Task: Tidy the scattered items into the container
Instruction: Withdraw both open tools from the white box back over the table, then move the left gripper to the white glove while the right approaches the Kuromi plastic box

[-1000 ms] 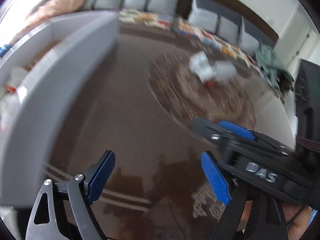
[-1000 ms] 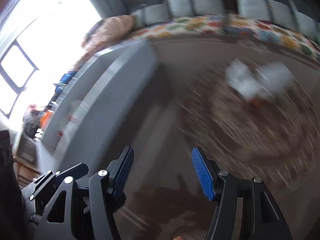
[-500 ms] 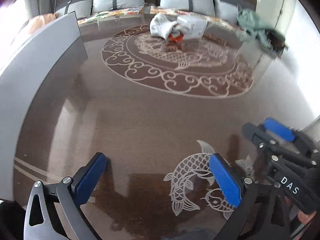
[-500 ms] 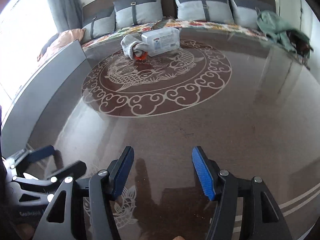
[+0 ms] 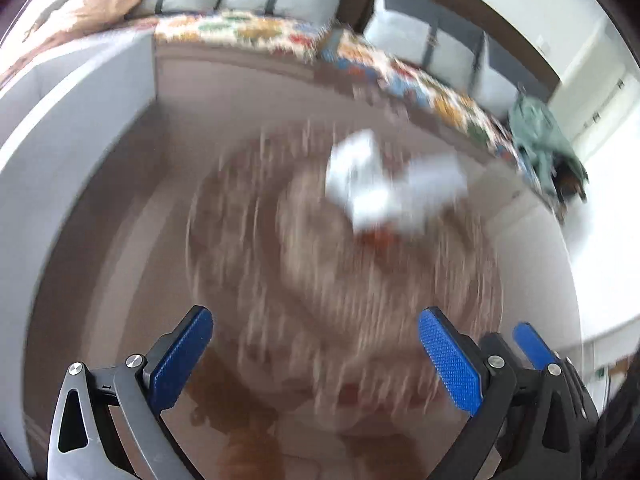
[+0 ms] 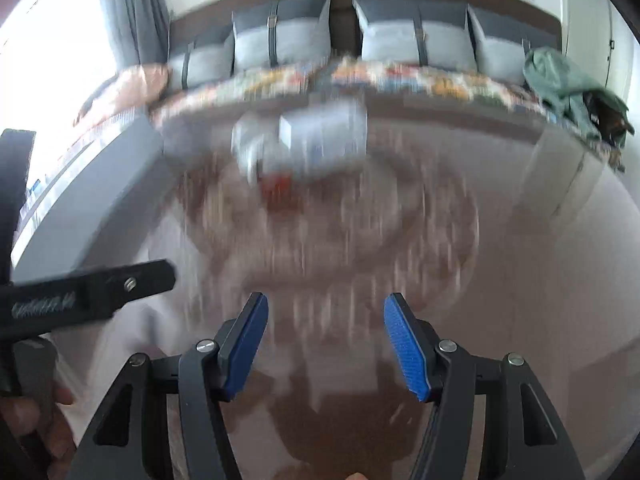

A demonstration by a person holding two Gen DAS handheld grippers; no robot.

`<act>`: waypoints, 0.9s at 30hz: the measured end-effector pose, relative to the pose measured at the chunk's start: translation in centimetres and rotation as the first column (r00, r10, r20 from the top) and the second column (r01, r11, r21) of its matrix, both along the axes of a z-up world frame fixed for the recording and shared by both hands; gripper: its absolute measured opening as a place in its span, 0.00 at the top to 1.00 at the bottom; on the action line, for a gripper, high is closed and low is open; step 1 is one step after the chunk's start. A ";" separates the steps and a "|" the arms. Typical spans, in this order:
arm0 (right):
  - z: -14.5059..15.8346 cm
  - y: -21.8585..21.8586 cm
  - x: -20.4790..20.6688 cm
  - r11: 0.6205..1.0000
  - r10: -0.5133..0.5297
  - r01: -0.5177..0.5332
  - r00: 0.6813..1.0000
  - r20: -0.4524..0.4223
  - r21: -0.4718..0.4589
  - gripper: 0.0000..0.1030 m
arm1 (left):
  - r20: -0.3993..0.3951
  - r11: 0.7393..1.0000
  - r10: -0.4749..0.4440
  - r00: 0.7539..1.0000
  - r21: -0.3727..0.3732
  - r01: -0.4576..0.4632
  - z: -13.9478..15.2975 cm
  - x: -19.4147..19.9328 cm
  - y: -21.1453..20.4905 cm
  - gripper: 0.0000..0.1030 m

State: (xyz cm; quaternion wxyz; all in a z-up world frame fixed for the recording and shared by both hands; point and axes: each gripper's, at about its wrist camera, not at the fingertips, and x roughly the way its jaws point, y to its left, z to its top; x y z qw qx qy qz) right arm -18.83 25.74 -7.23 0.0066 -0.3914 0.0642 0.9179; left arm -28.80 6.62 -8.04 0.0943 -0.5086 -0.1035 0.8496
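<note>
okay, both views badly smeared, so details are rough. my left gripper (image 5: 316,364) has its blue pads spread wide with nothing between them, and my right gripper (image 6: 324,348) is the same, spread apart and empty. the scattered stuff sits in one clump at the far middle of the glossy brown patterned tabletop (image 6: 520,280): a blurred white soft bundle (image 5: 352,168) on the left, a pale boxy pack (image 6: 324,140) touching it on the right, and a small red-orange thing (image 6: 276,192) tucked just under them on the near side. what each one is, i can't tell from this blur. the long grey open container (image 5: 76,120) runs along the left edge of the table, well apart from the clump.

my read: this is the approach, nothing picked yet. to do it well i'd slow right down so the view settles, then pick one item only. the boxy pack looks the easiest, flat sides, so pads should close square across its short width. the soft bundle would need a deeper bite into the middle or it slips. the left gripper is closer to the container side, so it suits the drop; keep the two tools from crossing, they're just beside each other now.
</note>
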 end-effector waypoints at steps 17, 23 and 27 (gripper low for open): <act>-2.8 2.1 -20.4 0.995 0.040 -0.061 0.966 0.255 0.075 0.40 | 0.120 0.966 0.071 0.990 -0.257 -0.038 -4.5 -8.4 1.3 0.00; -3.3 3.3 -7.7 0.983 0.135 -0.163 0.950 0.281 0.079 0.40 | 0.181 0.907 -0.147 0.972 -0.367 0.206 -5.9 -1.7 -0.5 0.00; -3.1 5.9 0.6 0.993 0.104 -0.113 0.957 0.271 0.017 0.40 | 0.128 0.917 -0.168 0.977 -0.343 0.202 -3.2 2.3 -2.7 0.00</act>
